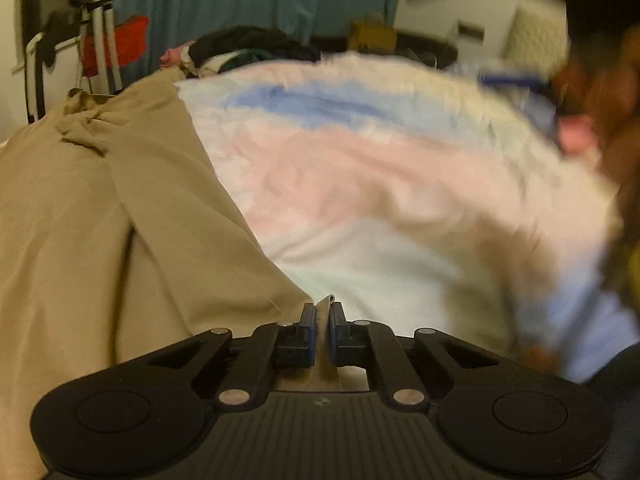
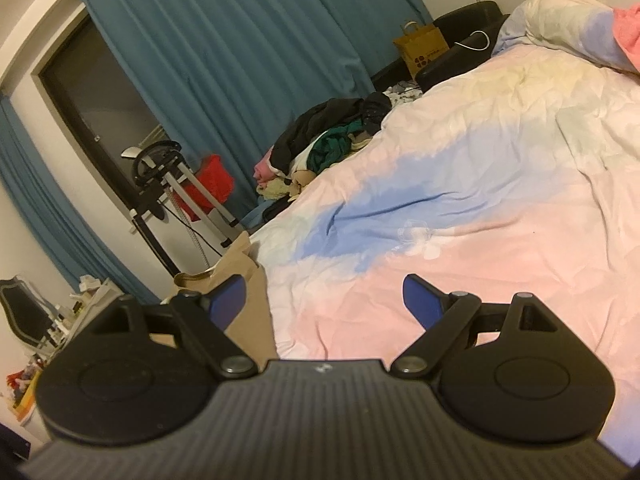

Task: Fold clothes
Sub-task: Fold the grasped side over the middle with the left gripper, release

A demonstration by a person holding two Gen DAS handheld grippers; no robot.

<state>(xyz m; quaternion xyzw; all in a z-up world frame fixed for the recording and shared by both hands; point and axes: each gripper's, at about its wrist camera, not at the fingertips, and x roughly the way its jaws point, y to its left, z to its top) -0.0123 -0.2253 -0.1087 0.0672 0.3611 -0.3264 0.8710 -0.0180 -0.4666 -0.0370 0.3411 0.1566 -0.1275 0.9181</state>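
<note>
A tan garment (image 1: 120,208) lies spread over the left part of the bed. My left gripper (image 1: 323,320) is shut on a corner of its edge, with a strip of the cloth pinched between the blue pads. In the right wrist view only a part of the tan garment (image 2: 248,292) shows, at the bed's left edge. My right gripper (image 2: 324,300) is open and empty, held above the pastel duvet (image 2: 460,200) beside the garment.
The duvet (image 1: 380,168) is pink, blue and white. A pile of dark and coloured clothes (image 2: 320,144) lies at the bed's far edge. Pillows (image 2: 580,28) are at the head. A teal curtain (image 2: 224,60), a metal stand (image 2: 180,184) and a paper bag (image 2: 422,46) stand beyond.
</note>
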